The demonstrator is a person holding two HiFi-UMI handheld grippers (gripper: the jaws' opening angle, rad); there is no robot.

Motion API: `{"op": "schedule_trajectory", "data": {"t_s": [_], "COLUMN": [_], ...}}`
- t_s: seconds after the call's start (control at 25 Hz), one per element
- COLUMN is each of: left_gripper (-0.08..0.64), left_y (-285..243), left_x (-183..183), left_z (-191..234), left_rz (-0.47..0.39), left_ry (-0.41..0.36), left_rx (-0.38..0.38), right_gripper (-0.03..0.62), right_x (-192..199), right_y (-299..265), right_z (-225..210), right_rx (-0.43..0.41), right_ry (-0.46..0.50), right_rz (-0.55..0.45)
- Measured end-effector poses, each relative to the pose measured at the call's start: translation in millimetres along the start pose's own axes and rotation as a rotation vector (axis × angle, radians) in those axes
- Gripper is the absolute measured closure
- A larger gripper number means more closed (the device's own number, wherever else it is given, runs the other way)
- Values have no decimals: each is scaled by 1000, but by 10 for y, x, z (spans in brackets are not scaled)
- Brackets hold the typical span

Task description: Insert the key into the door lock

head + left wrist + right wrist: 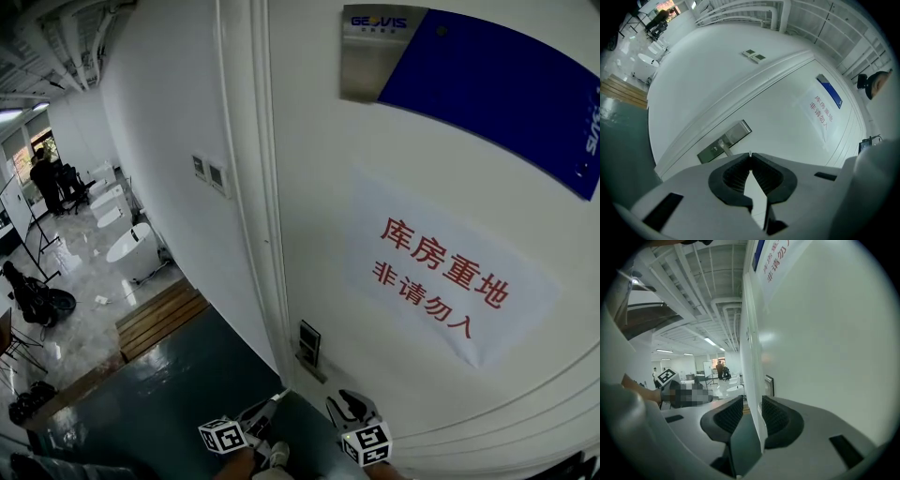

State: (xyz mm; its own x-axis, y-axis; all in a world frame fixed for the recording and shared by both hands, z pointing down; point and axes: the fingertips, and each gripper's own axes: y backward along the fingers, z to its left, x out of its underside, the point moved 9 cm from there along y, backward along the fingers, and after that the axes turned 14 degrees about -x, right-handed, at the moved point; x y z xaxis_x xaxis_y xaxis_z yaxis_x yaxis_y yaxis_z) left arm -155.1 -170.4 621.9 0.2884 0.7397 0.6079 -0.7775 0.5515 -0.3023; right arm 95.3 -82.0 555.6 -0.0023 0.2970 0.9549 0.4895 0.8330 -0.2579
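The door lock is a steel plate with a lever handle low on the white door. In the left gripper view the lock lies just beyond my left gripper. Its jaws are pressed together, and a thin pale sliver, apparently the key, pokes out at their tips. My right gripper is open and empty, close beside the door, with the lock ahead of it. In the head view the left gripper and the right gripper sit at the bottom edge, below the lock.
A paper sign with red characters and a blue and silver plaque hang on the door. Wall switches sit left of the door frame. A wooden step, white tubs and people are in the hall at left.
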Motion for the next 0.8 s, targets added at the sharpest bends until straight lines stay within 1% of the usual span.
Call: {"op": "schedule_trajectory", "data": {"t_s": [0.16, 0.28, 0.48, 0.64, 0.8], "left_gripper": [528, 529, 528, 529, 529], "left_y": [-167, -276, -437, -544, -679], "left_x": [-185, -279, -383, -429, -458], "left_z": [97, 185, 367, 500, 616], "left_rz": [30, 53, 90, 130, 171], "left_ry": [-1, 13, 53, 66, 101], "left_rx": [22, 36, 50, 59, 87], "right_gripper": [468, 468, 468, 468, 468], "right_x": [-85, -114, -131, -151, -157], "right_y": [-179, -296, -466, -577, -674], "right_z": [-45, -58, -78, -73, -73], "right_rx": [28, 46, 78, 105, 133], "right_ry": [5, 2, -3, -6, -7], "right_rz": [-6, -4, 4, 6, 13]}}
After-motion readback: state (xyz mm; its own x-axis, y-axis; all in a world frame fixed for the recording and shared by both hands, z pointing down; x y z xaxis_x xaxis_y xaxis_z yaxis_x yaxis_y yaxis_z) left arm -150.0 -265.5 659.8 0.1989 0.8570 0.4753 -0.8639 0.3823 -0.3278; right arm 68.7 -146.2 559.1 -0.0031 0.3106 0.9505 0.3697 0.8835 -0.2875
